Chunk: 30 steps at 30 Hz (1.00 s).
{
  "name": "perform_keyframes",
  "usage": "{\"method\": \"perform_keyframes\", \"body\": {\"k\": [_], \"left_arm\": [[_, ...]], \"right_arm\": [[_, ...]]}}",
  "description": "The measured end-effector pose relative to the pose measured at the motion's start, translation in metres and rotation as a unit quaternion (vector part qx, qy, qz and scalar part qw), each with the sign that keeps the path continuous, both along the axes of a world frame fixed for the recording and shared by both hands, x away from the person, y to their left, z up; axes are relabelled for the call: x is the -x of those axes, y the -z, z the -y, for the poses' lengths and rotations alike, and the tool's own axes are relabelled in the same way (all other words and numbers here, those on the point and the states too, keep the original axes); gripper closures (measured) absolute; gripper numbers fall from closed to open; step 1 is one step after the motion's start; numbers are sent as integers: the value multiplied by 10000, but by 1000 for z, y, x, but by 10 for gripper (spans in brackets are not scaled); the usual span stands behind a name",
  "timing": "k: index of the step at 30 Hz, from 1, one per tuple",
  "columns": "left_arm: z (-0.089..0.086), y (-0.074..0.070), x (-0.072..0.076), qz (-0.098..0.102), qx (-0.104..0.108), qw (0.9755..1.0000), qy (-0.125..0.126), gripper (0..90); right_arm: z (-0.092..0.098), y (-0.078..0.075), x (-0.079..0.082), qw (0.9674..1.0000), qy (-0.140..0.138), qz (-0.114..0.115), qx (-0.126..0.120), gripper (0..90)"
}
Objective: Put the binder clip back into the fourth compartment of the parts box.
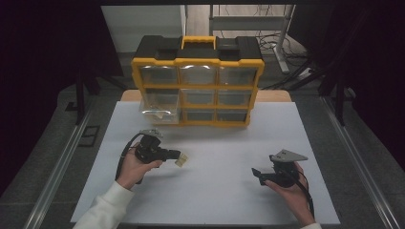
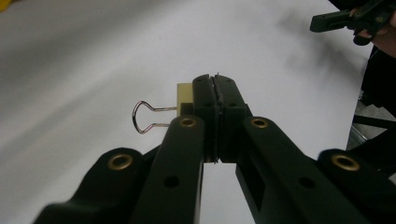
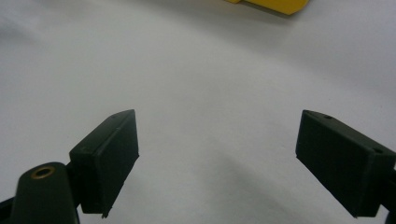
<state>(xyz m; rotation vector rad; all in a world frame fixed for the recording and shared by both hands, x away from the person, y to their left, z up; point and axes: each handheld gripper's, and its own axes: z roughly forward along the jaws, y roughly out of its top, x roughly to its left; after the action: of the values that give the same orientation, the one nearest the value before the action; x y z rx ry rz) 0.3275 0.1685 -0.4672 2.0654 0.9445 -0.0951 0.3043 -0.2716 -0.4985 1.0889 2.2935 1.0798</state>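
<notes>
My left gripper is left of the mat's middle, held a little above the white mat. It is shut on a small cream binder clip. In the left gripper view the jaws press together, and the binder clip sticks out to their left with its wire handles pointing away. My right gripper rests low at the front right, open. In the right gripper view its two pads stand wide apart over bare mat with nothing between them.
A yellow and black drawer organizer stands at the back of the mat, with clear drawers. Its lower left drawer is pulled out. A corner of the organizer shows in the right gripper view. Metal rails run along both table sides.
</notes>
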Motion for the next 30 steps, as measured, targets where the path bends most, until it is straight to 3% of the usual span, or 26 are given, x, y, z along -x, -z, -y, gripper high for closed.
{"method": "perform_keyframes", "body": {"k": [15,23,30], "left_arm": [[-8,-19,7,337,192,9992,-88,891],[-16,-31,12,677,441,9961,-360,891],[-18,-42,15,882,573,9938,-373,891]], "right_arm": [[0,0,0,10000,7,1,6,139],[0,0,0,10000,8,-1,-1,139],[0,0,0,10000,15,2,-10,139]]}}
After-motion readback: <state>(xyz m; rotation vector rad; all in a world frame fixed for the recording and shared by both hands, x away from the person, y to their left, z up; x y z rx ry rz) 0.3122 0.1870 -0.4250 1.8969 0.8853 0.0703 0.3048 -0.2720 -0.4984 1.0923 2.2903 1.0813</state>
